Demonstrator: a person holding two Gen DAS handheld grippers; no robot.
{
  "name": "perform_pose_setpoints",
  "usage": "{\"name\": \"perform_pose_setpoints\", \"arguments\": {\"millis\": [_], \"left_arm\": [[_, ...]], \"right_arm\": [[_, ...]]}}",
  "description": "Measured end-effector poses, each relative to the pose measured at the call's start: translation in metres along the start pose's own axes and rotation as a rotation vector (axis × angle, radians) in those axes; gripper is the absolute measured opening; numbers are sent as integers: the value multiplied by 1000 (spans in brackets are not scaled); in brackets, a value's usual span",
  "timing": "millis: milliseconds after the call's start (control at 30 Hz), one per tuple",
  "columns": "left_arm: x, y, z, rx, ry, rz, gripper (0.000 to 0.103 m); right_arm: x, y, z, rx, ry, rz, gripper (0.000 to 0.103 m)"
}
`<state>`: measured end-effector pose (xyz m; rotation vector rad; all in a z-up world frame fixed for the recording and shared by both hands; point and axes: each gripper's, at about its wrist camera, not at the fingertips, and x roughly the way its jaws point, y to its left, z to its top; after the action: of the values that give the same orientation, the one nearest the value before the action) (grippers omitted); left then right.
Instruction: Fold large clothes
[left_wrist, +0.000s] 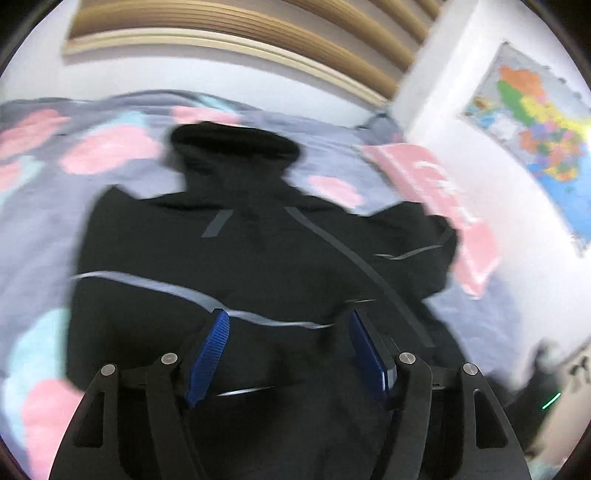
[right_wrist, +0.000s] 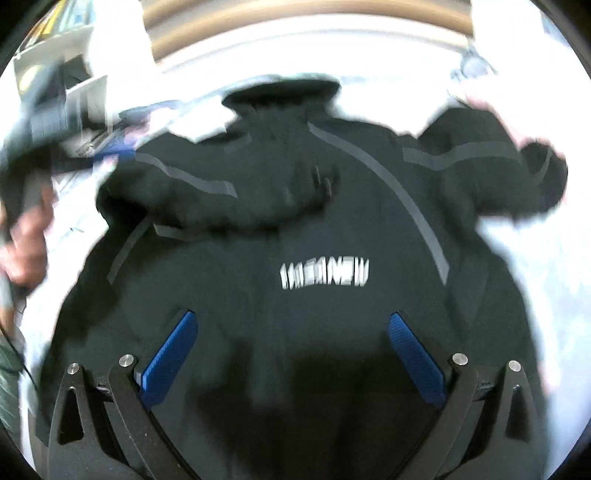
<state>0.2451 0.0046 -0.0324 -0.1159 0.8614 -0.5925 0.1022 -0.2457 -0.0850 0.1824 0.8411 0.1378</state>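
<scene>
A large black hooded jacket (left_wrist: 258, 258) with grey stripes lies spread on the bed, hood toward the headboard. It also fills the right wrist view (right_wrist: 295, 229), where a blurred white print shows on its chest. My left gripper (left_wrist: 288, 321) is open over the jacket's lower part, blue pads apart and empty. My right gripper (right_wrist: 293, 321) is open wide over the jacket's lower middle, also empty. Both views are motion-blurred.
The bed cover (left_wrist: 48, 206) is grey with pink and pale blue patches. A pink pillow (left_wrist: 443, 199) lies at the right by a white wall with a colourful map (left_wrist: 535, 136). A wooden headboard (left_wrist: 240, 33) is behind. A person's hand (right_wrist: 26, 240) is at the left edge.
</scene>
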Motion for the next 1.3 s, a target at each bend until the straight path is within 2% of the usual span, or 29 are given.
{"name": "perform_pose_setpoints", "arguments": {"millis": [133, 200, 333, 367, 400, 433, 500, 533, 600, 700, 767, 833, 933, 1033, 1167, 1267, 1300], "left_arm": [[-23, 36, -10, -83, 2, -1, 69], [-34, 48, -14, -96, -4, 22, 69], [-43, 68, -12, -88, -4, 100, 69], [-44, 75, -12, -91, -3, 119, 69], [-47, 82, -12, -97, -2, 132, 69], [-48, 85, -11, -101, -3, 139, 69], [-48, 89, -7, -105, -13, 174, 69], [-45, 90, -2, -103, -15, 196, 69], [-36, 90, 7, -90, -5, 235, 69], [-8, 84, 22, -66, 21, 236, 69], [20, 78, 27, -51, 50, 220, 69], [49, 73, 25, -39, 86, 224, 69], [96, 77, 10, -52, 151, 257, 68], [115, 82, -7, -23, 134, 295, 69], [114, 81, -20, 19, 48, 306, 69], [110, 82, -27, 14, -3, 292, 69], [109, 83, -28, 9, -9, 287, 69]], "right_arm": [[36, -5, 60, 12, 33, 5, 103], [73, -11, 80, 64, 106, 20, 103], [138, -34, 94, 222, 216, 65, 95], [150, -37, 94, 253, 245, 82, 87], [163, -39, 92, 288, 279, 131, 60], [172, -39, 91, 305, 301, 174, 50], [166, -32, 98, 246, 268, 147, 43], [155, -26, 105, 182, 229, 105, 40], [125, -22, 126, 73, 115, -34, 40], [97, -37, 153, 4, -5, -183, 39], [96, -55, 164, -27, -26, -239, 40], [112, -72, 167, -52, 6, -281, 39], [151, -96, 151, -52, 96, -305, 40], [193, -119, 123, -11, 186, -294, 42], [195, -135, 113, 69, 152, -225, 46], [174, -135, 122, 77, 137, -219, 51], [158, -133, 125, 82, 97, -205, 54]]}}
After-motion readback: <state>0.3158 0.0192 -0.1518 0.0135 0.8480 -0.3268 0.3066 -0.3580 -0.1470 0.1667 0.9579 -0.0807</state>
